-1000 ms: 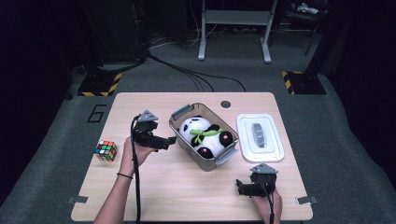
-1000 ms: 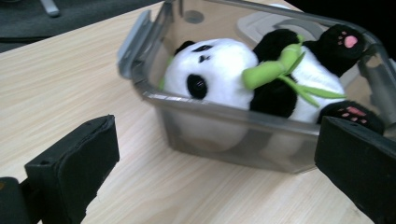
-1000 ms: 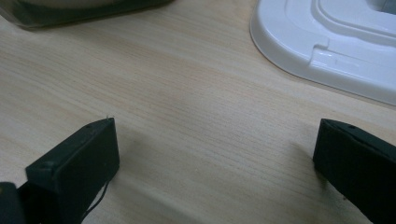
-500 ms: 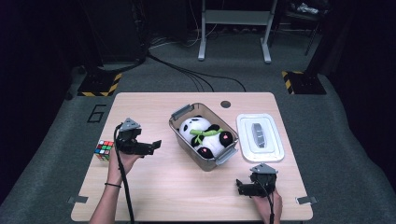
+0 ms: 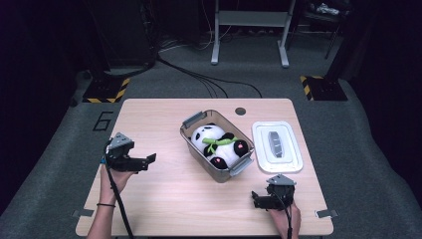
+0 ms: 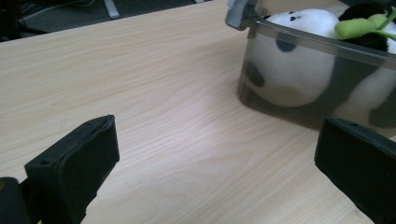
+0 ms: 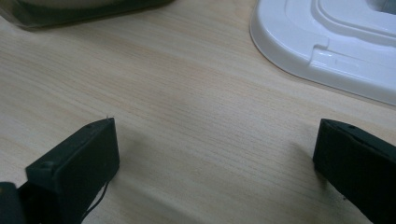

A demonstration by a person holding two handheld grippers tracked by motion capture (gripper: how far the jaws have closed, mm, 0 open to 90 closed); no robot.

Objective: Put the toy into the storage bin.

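Observation:
A clear plastic bin with grey latches stands at the table's middle, and a panda plush with a green ribbon lies inside it. Its white lid lies flat to the right. My left gripper hovers over the left part of the table, open and empty, pointing toward the bin. In the left gripper view the jaws stand wide apart and the bin with the panda is ahead at the right. My right gripper rests near the front right edge, open and empty. In the right gripper view the lid lies ahead.
The wooden table has bare surface between the two grippers and in front of the bin. A small round grommet sits near the back edge. Cables and metal stand legs lie on the dark floor beyond.
My left gripper has pulled back from the bin's left end to the table's left side, over where a colour cube lay. The right gripper has stayed put.

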